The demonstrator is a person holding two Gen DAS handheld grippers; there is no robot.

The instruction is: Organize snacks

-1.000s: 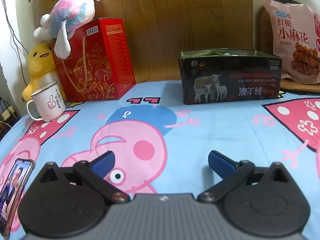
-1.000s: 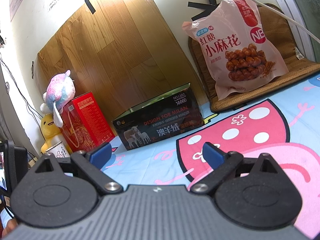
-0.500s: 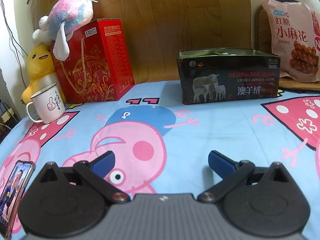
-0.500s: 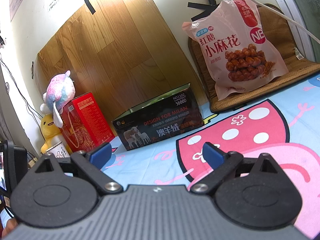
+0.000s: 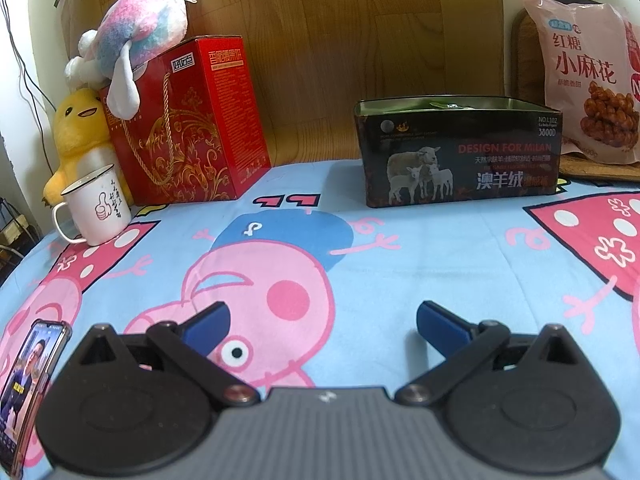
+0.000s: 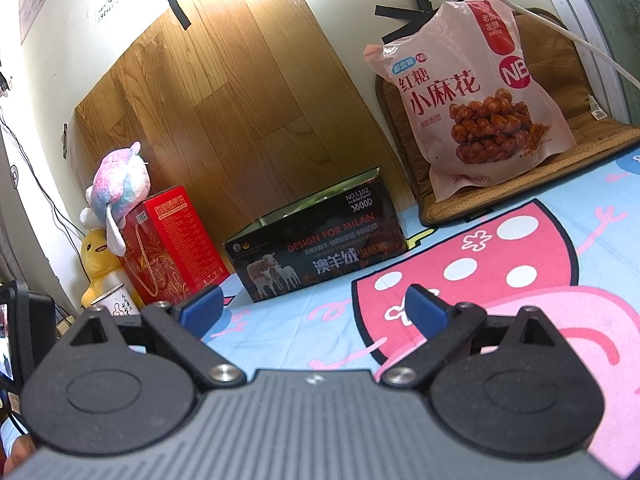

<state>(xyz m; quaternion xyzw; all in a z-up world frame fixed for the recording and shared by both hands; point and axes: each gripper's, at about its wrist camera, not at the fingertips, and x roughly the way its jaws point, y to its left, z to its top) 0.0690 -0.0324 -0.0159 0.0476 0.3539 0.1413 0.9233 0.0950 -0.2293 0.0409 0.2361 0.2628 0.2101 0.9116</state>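
Observation:
A pink snack bag (image 5: 588,80) printed with fried twists leans upright on a woven mat at the far right; it also shows in the right wrist view (image 6: 472,108). A dark open box (image 5: 456,152) with sheep on its side stands on the cartoon cloth ahead; in the right wrist view the box (image 6: 316,248) is left of centre. My left gripper (image 5: 322,320) is open and empty, low over the cloth, well short of the box. My right gripper (image 6: 312,306) is open and empty, also short of the box and the bag.
A red gift box (image 5: 188,120) stands at the far left with a plush toy (image 5: 140,28) on top, a yellow duck plush (image 5: 80,128) and a white mug (image 5: 96,208) beside it. A phone (image 5: 28,392) lies at the near left. A wooden board (image 5: 360,40) backs the scene.
The left gripper has shifted slightly to the right and forward, so the scene slides a little left. The right gripper has barely moved. Both stay open.

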